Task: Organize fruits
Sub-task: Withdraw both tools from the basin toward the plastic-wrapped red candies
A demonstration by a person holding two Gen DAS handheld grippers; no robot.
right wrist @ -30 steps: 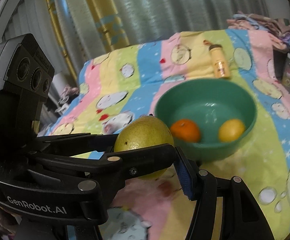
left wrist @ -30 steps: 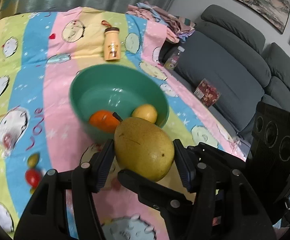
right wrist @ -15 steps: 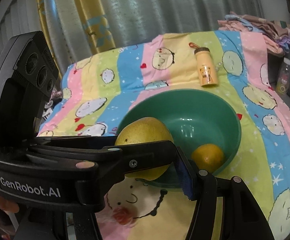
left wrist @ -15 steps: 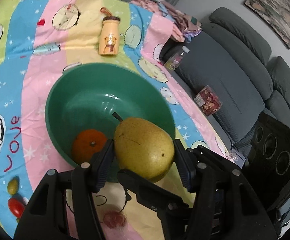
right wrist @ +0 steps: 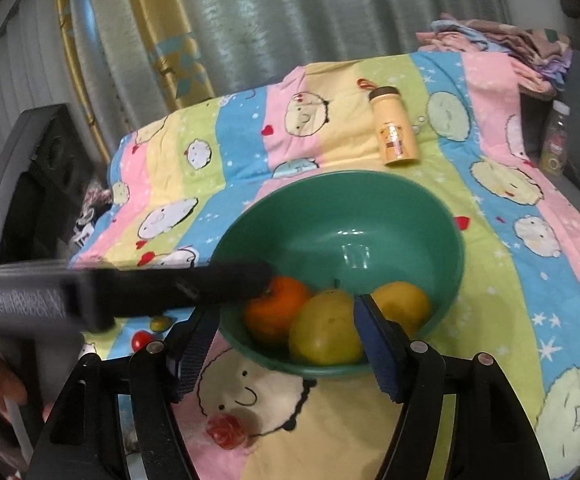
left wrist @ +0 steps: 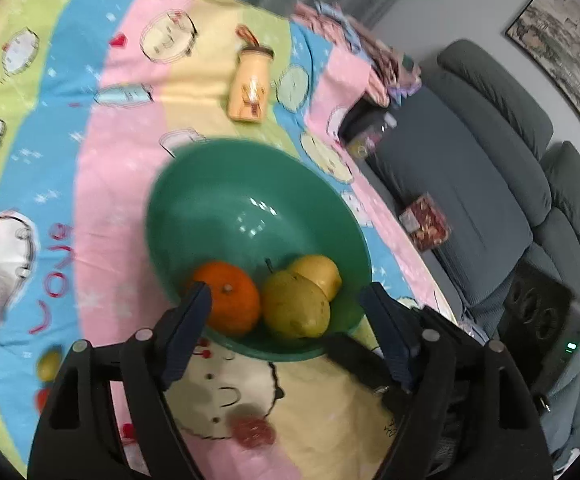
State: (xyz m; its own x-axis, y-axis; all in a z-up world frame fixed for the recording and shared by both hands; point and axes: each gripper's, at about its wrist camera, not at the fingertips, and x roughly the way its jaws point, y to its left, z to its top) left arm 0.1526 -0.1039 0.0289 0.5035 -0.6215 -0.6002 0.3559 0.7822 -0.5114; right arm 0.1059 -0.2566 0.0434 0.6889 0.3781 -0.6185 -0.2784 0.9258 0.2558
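Left wrist view: the left gripper (left wrist: 285,322) hangs over the near rim of the green bowl (left wrist: 193,184), which sits on a cartoon-print cloth (left wrist: 101,160) covering the desk. Its jaws have just been opening and now stand wide, with nothing pressed between the pads. The pear (left wrist: 294,305) lies in the bowl below, touching the orange (left wrist: 229,298) on one side and a yellow fruit (left wrist: 320,274) behind it. Two small fruits, one yellow (left wrist: 49,364) and one red (left wrist: 41,398), remain on the cloth at the left edge.

Right wrist view: the right gripper (right wrist: 285,338) also has its jaws spread after opening just now, and grips nothing; its right pad sits just in front of the pear (right wrist: 326,334). The left gripper's arm crosses the frame above the orange (right wrist: 275,306). The bowl (right wrist: 410,208) holds all three fruits. The small fruits (right wrist: 149,332) lie outside the bowl, near its left side.

The release looks done. To finish well, both grippers should probably lift straight up and back with the jaws kept wide, so no pad nudges the pear or tips the bowl, before either turns toward the small fruits.
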